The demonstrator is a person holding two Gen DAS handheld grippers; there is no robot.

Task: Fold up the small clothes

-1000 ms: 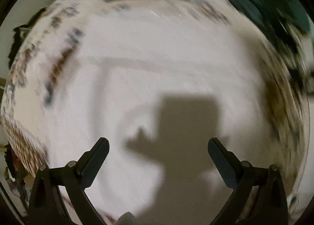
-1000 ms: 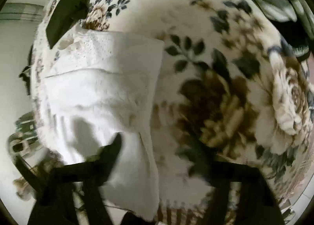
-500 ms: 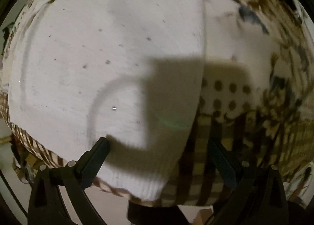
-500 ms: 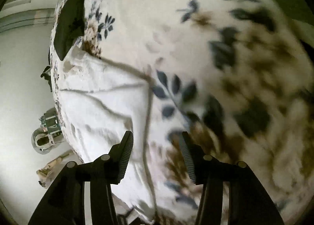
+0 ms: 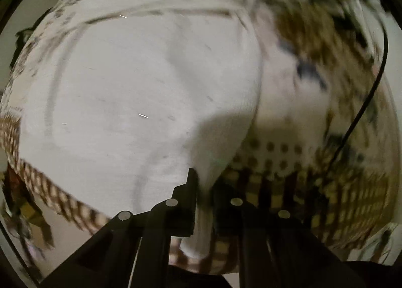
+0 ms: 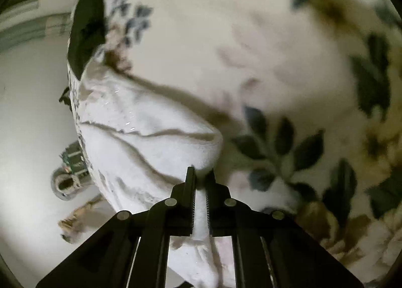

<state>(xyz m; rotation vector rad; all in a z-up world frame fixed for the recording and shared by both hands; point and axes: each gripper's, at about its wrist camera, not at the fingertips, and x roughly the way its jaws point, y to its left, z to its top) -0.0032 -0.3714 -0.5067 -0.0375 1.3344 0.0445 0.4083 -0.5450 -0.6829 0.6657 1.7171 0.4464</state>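
White garment [image 5: 140,101] lies on the floral blanket [image 6: 289,66]; I've got both grippers clamped on its near hem, left gripper [image 5: 204,187] and right gripper [image 6: 200,182]. Cloth stretches away ahead, so the fold goes forward.

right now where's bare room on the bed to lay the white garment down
Open floral blanket lies right of and beyond the white knit garment, up to the black cloth at the far left corner. The near left edge is crowded: both hand-held grippers, left and right, are shut on the garment there.
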